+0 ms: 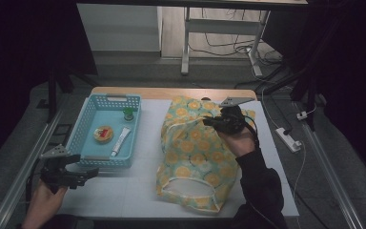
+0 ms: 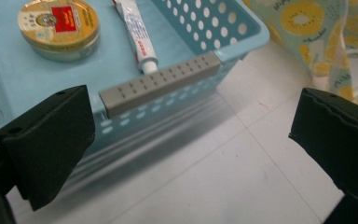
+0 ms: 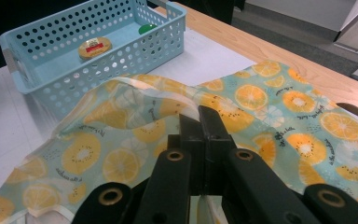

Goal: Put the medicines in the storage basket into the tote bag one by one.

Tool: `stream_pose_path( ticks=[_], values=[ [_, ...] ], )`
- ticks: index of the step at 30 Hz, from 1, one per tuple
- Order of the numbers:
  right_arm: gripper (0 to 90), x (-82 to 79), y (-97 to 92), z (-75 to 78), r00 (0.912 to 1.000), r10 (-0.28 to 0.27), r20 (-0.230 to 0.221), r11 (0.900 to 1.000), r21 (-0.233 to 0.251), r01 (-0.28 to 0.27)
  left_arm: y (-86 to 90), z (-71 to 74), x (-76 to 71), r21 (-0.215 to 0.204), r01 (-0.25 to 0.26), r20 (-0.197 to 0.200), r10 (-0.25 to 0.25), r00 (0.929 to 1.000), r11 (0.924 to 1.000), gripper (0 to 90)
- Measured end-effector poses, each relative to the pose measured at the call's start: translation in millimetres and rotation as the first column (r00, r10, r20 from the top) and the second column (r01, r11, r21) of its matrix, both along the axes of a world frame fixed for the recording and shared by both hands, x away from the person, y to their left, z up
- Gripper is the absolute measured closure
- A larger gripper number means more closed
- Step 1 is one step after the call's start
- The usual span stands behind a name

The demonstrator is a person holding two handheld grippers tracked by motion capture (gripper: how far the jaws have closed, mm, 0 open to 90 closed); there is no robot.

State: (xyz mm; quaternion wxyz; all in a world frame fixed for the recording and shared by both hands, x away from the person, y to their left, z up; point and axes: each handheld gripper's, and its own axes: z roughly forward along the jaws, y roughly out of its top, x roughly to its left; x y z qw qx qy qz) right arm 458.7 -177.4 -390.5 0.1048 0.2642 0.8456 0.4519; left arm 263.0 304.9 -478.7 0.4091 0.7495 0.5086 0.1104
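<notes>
Nearest us, we find the left gripper (image 1: pixel 78 175) at the table's (image 1: pixel 138 195) front left corner, jaws spread wide and empty, just short of the blue basket (image 1: pixel 86 125). Farther in, the right gripper (image 1: pixel 213 122) is clamped on a fold of the fruit-print bag (image 1: pixel 190 157) lying mid-table.

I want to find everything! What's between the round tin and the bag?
In the high view, a white tube and the basket's wall lie between the tin and the bag, then bare white table.
</notes>
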Motion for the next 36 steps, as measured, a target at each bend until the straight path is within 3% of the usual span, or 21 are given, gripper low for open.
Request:
stream_pose_path(
  ticks=[13, 21, 27, 36],
  values=[
    [89.8, 1.8, 0.3, -2.7, 1.0, 0.003, -0.003, 1.0, -0.008, -0.003, 0.5, 0.1, 31.0, 0.005, 0.018, 0.0, -0.018, 0.9998, 0.9998, 0.0],
    [89.8, 2.0, 0.6, -3.2, 1.0, 0.006, -0.004, 0.9999, -0.01, -0.006, -0.2, 5.8, 49.7, 0.064, 0.013, 0.019, -0.014, 0.9997, 0.9979, 0.0],
    [89.8, 2.2, 0.7, -3.4, 1.0, 0.007, -0.004, 0.9999, -0.011, -0.007, 0.8, 10.1, 66.9, 0.065, -0.002, 0.021, 0.001, 0.9998, 0.9979, 0.0],
    [89.8, 2.6, 0.7, -3.9, 1.0, 0.007, -0.005, 0.9999, -0.011, -0.007, 1.7, 14.6, 96.3, 0.092, -0.02, -0.007, 0.02, 0.9998, 0.9956, 0.0]
  ],
)
